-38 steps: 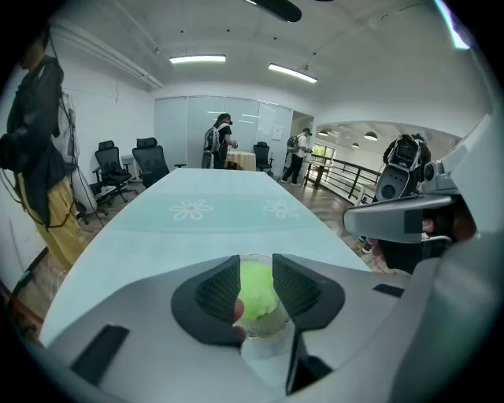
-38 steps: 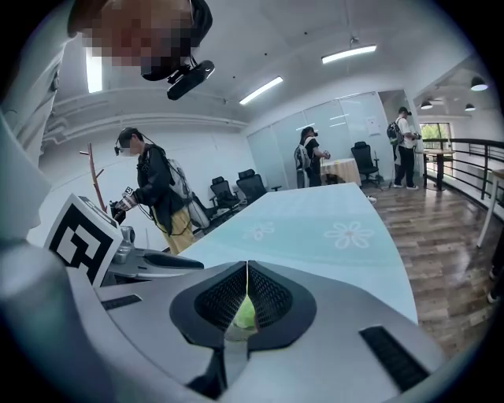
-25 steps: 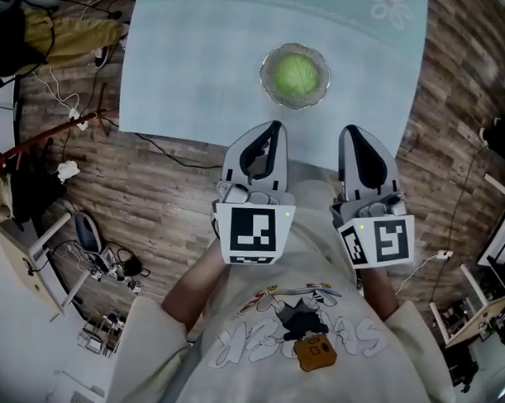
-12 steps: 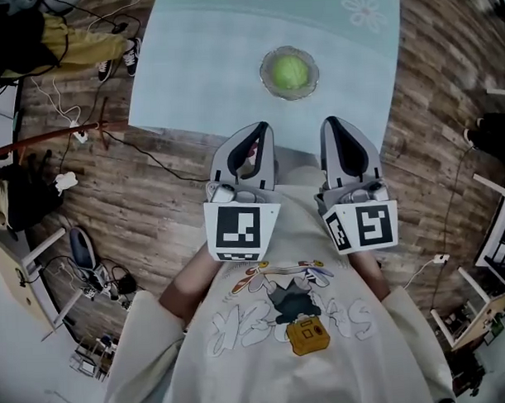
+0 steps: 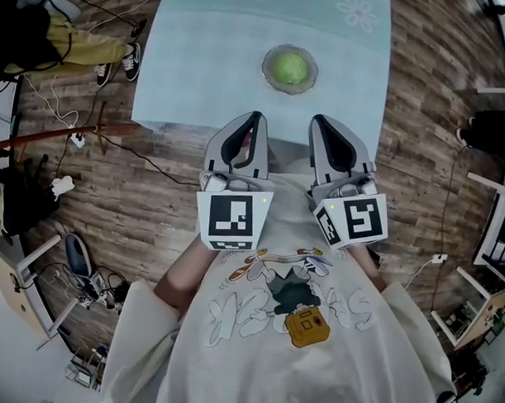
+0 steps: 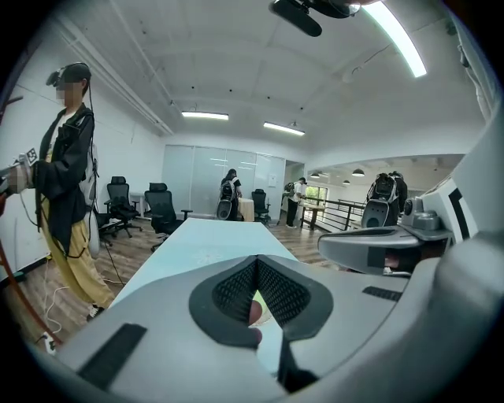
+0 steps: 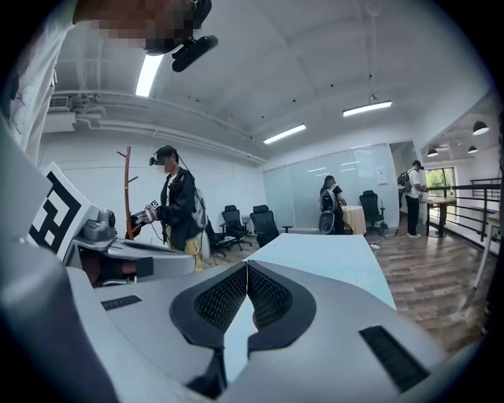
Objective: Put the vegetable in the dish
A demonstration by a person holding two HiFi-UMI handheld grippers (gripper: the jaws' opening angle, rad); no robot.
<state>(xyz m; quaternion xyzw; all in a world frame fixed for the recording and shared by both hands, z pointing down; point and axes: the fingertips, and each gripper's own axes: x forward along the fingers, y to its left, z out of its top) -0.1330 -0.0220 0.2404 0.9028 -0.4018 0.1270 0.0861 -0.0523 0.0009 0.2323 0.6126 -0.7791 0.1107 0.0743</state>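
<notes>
A round green vegetable (image 5: 290, 68) lies in a shallow glass dish (image 5: 273, 78) on the pale blue table (image 5: 206, 58), towards its near right part. Both grippers hang side by side in front of the person's chest, short of the table's near edge and well back from the dish. My left gripper (image 5: 255, 119) has its jaws together with nothing between them, seen close up in the left gripper view (image 6: 257, 263). My right gripper (image 5: 319, 120) is likewise shut and empty (image 7: 246, 266). Each gripper view looks along the table (image 6: 205, 244) (image 7: 323, 252).
A person in a black jacket and yellow trousers (image 6: 67, 181) (image 7: 177, 208) stands at the table's left side. A wooden coat stand (image 5: 60, 137), cables and office chairs (image 6: 161, 208) lie on the wood floor to the left. More people stand at the far end of the room.
The table and dish have shrunk and shifted up in the head view as the person stepped back. Both grippers stayed shut and close to the chest.
</notes>
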